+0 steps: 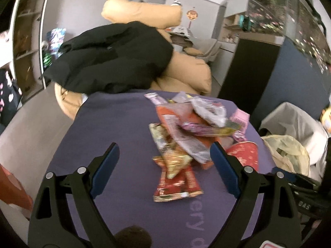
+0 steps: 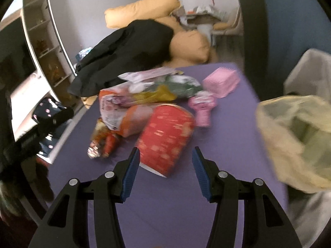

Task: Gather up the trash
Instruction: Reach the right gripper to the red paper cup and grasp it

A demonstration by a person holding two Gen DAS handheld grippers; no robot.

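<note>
Left gripper [image 1: 164, 155] jaws wide apart, holding nothing, above crinkly foil snack wrappers [image 1: 175, 175] at frame center on purple cloth [image 1: 115, 124]. Right gripper [image 2: 165, 157] released, empty, just short of red paper cup [image 2: 165, 136] lying tipped at center. Translucent yellowish trash bag [image 2: 295, 140] right edge.

Black garment [image 1: 111, 57]: draped over tan cushions [image 1: 142, 10], beyond the far edge of the purple tabletop [image 1: 124, 124].
Shelf unit [image 1: 26, 47]: seen at the left, against the wall.
Pink basket [image 2: 222, 81]: placed at the tabletop's far right corner.
Dark blue panel [image 1: 295, 78]: seen at the right.
</note>
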